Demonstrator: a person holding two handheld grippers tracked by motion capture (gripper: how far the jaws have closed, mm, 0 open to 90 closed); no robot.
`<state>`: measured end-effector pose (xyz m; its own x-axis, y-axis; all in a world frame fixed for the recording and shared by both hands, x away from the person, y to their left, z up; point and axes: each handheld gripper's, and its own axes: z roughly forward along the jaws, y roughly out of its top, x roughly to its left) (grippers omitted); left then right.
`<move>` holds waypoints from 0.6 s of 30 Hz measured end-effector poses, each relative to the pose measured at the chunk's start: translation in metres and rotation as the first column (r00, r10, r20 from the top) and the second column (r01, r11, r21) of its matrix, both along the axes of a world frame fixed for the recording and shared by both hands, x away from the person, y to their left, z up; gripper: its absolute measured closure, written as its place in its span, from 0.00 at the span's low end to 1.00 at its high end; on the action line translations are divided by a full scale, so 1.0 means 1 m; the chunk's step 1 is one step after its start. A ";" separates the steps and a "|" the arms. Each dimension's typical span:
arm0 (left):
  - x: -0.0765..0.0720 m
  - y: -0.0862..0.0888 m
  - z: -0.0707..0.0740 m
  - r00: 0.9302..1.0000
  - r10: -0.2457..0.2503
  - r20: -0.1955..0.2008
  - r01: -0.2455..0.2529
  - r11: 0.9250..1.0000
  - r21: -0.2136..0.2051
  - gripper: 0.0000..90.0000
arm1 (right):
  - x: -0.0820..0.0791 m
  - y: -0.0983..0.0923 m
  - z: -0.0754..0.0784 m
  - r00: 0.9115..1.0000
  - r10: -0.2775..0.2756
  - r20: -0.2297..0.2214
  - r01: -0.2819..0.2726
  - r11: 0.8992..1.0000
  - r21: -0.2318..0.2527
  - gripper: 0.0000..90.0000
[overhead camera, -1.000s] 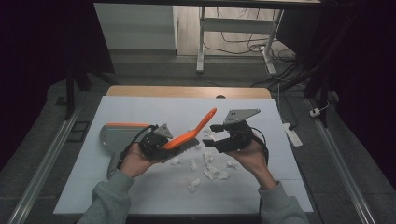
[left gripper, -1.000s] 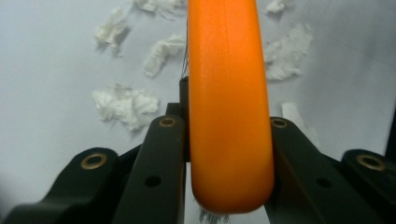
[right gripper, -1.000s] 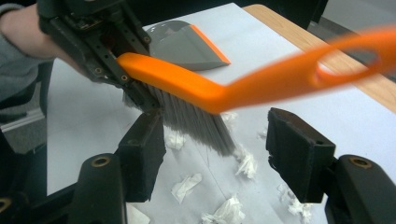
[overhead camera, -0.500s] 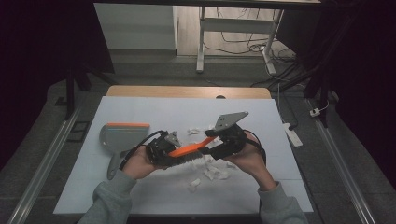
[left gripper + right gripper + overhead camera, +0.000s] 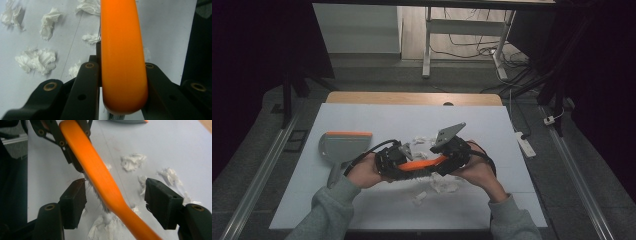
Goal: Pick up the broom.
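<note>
The orange brush (image 5: 422, 163) has dropped from the steep upward tilt it had a second ago, when its free end pointed up and away past the right tongs (image 5: 451, 154); it now lies nearly level, bridging the space between the two tongs just above the desk (image 5: 377, 112). The left tongs (image 5: 120, 75) are clamped hard on one end of it, both black jaws pressed against its sides in the left gripper view. The right tongs (image 5: 117, 195) stand fairly wide, and their jaws have just been closing a little; the brush passes slantwise between them, bristles facing down, with clear gaps on both sides, so they do not grip it.

That lowering probably means the sweep is about to begin: the crumpled paper scraps (image 5: 439, 186) lie directly under and just nearer the person than the tongs, and the bristles now hang close over them. The grey dustpan (image 5: 343, 145) with its orange lip sits well off beyond the left tongs, so the scraps would have to be pushed that way.

No brand, label or writing can be read on the brush, the dustpan or the tongs
</note>
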<state>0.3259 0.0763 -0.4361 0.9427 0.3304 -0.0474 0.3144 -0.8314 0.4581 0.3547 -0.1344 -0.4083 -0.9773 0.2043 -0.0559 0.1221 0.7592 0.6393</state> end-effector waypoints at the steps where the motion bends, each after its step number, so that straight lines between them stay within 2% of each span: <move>1: 0.001 -0.002 0.002 1.000 -0.019 -0.005 0.019 1.000 0.009 0.87 | 0.000 0.001 -0.001 1.000 0.009 0.002 -0.009 1.000 -0.011 0.40; 5: 0.003 -0.006 0.006 0.999 -0.042 -0.014 0.042 0.999 0.025 0.87 | -0.001 0.008 -0.006 0.999 0.043 -0.011 -0.043 0.997 -0.069 0.42; 6: 0.003 -0.006 0.006 0.999 -0.042 -0.014 0.042 0.999 0.025 0.87 | -0.001 0.008 -0.006 0.999 0.043 -0.011 -0.043 0.997 -0.069 0.42; 7: 0.003 -0.007 0.007 0.999 -0.047 -0.014 0.047 0.998 0.035 0.87 | -0.001 0.011 -0.009 0.999 0.047 -0.021 -0.049 0.994 -0.096 0.45; 9: 0.004 -0.008 0.008 0.998 -0.052 -0.026 0.053 0.998 0.043 0.87 | -0.001 0.012 -0.012 0.998 0.062 -0.033 -0.066 0.991 -0.117 0.48; 10: 0.006 -0.009 0.008 0.997 -0.072 -0.033 0.074 0.995 0.061 0.87 | -0.001 0.012 -0.014 0.996 0.077 -0.035 -0.081 0.988 -0.129 0.53; 13: 0.005 -0.010 0.009 0.996 -0.083 -0.036 0.085 0.994 0.065 0.87 | -0.002 0.014 -0.018 0.995 0.100 -0.013 -0.101 0.981 -0.167 0.63; 14: 0.005 -0.010 0.010 0.995 -0.092 -0.037 0.094 0.993 0.067 0.87 | -0.003 0.015 -0.019 0.994 0.107 -0.007 -0.107 0.979 -0.171 0.68; 15: 0.005 -0.010 0.011 0.993 -0.111 -0.037 0.113 0.992 0.063 0.87 | -0.003 0.015 -0.020 0.992 0.123 -0.023 -0.125 0.977 -0.173 0.71; 18: 0.005 -0.009 0.012 0.992 -0.121 -0.041 0.123 0.991 0.059 0.87 | -0.006 0.015 -0.021 0.986 0.163 -0.019 -0.164 0.971 -0.173 0.74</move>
